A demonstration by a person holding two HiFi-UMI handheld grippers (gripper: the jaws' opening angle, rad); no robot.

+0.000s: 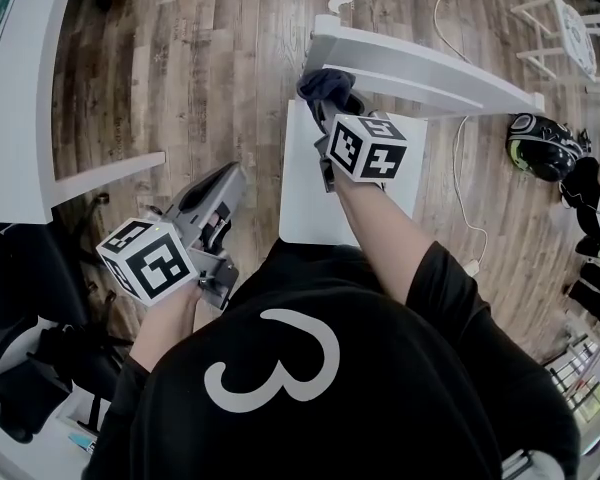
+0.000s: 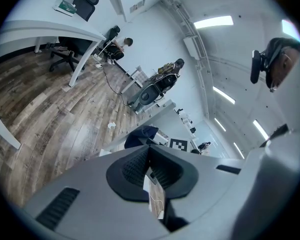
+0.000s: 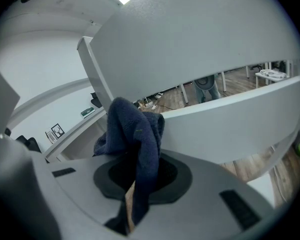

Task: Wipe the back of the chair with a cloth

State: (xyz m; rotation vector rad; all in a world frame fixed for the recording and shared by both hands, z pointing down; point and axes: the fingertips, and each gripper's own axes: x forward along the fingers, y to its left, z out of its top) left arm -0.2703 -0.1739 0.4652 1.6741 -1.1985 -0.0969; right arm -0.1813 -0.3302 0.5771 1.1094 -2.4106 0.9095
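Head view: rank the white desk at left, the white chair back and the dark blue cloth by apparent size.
Largest to smallest:
1. white desk, which also runs out of frame
2. white chair back
3. dark blue cloth, clearly the smallest

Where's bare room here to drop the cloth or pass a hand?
Free: left strip of the chair seat, beside the right gripper; wood floor between the white table and the chair back. Crowded: the rail end where the cloth is held, and the floor right of the chair around the helmet.
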